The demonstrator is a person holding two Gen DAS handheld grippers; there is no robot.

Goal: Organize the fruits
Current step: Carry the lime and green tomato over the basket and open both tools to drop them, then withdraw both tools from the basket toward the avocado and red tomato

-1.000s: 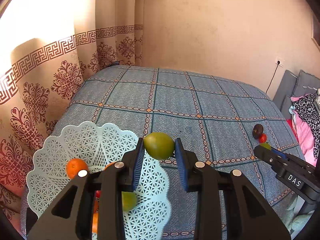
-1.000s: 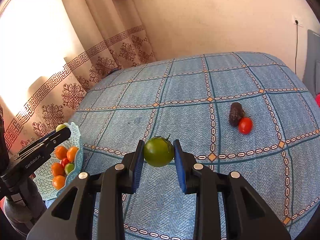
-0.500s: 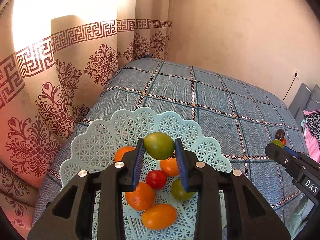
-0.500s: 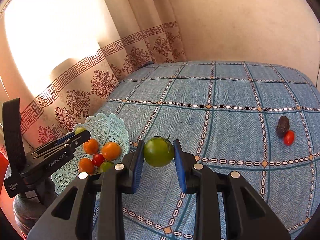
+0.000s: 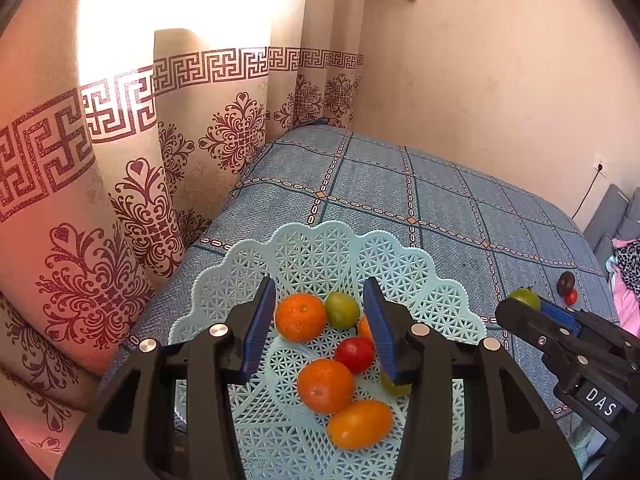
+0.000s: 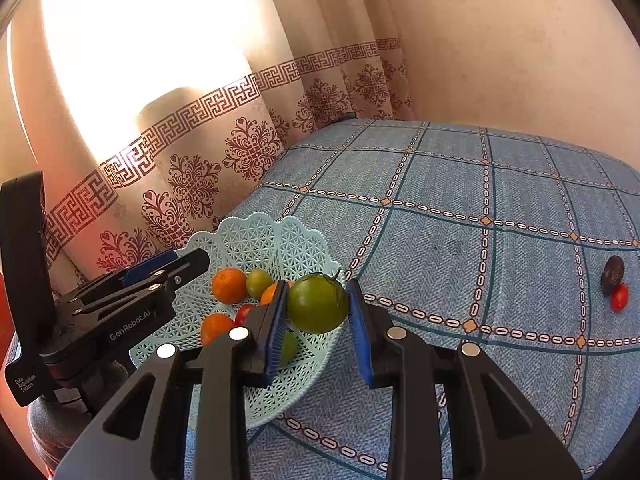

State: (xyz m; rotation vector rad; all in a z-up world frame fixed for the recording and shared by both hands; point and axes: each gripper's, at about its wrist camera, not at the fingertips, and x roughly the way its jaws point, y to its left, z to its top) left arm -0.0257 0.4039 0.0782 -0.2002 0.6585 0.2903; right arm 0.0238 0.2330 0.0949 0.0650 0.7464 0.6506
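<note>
My left gripper (image 5: 320,286) is open above the pale blue lattice basket (image 5: 312,236), with nothing between its pads. Under it in the basket lie a small green fruit (image 5: 341,310), two oranges (image 5: 300,317), a red tomato (image 5: 354,355) and an orange oval fruit (image 5: 359,424). My right gripper (image 6: 317,292) is shut on a green tomato (image 6: 318,304), held over the basket's (image 6: 256,236) right rim. In the left wrist view that green tomato (image 5: 525,298) shows at the right gripper's tip.
A dark fruit (image 6: 612,274) and a small red tomato (image 6: 620,297) lie together on the blue checked bedspread (image 6: 480,184) to the far right. Patterned curtains (image 5: 120,184) hang close behind the basket on the left. Pillows and clothes (image 5: 624,256) are at the right edge.
My left gripper has opened and the small green fruit it held now lies in the basket. The right gripper has carried the green tomato left, up to the basket's rim.
</note>
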